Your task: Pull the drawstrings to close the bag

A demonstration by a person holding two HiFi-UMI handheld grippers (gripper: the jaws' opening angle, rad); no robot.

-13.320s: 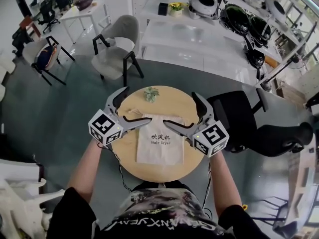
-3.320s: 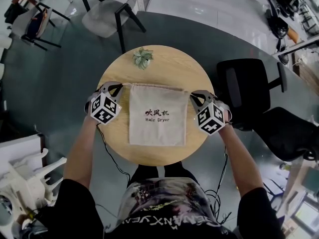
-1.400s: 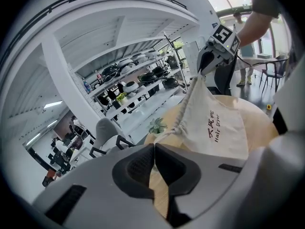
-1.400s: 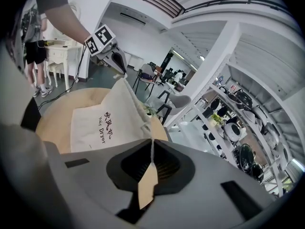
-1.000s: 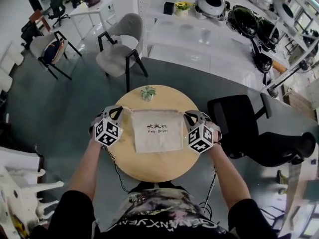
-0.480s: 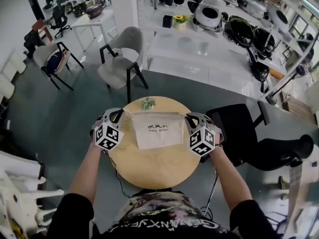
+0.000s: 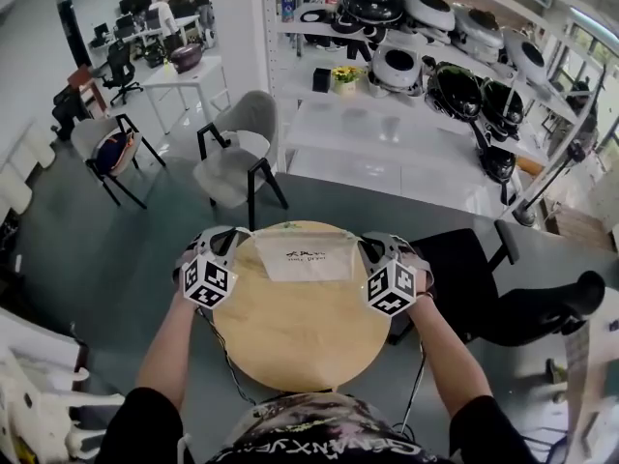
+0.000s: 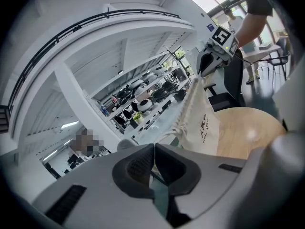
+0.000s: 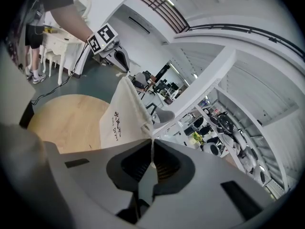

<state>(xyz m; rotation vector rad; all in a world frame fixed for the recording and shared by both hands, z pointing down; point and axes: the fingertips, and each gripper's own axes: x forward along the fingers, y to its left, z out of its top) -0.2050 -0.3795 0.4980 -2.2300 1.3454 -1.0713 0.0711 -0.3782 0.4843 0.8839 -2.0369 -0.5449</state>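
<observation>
**Drawstrings gripped, bag not yet closed.** A cream cloth bag (image 7: 306,256) with dark lettering is held up by its two top corners over the far half of a round wooden counter (image 7: 300,346). The left gripper (image 7: 232,234) and the right gripper (image 7: 369,246) are seen at either side of the bag's mouth. Each is pressed fully together on a thin drawstring (image 9: 152,144). In both gripper views the cord is caught between the dark pads, and nothing else is held in the jaws.

The bag's top edge is stretched taut between the two grippers, and its body hangs below, tilted toward the counter. Whether its bottom edge touches the wood cannot be told.

Some gathering of the cloth is visible along the top hem in the left gripper view. Even so, the mouth spans nearly the whole gap between the grippers, so the closing is judged to be barely begun. The strings are secured. What is left is for them to be drawn outward, away from each other, until the mouth is cinched shut.
</observation>
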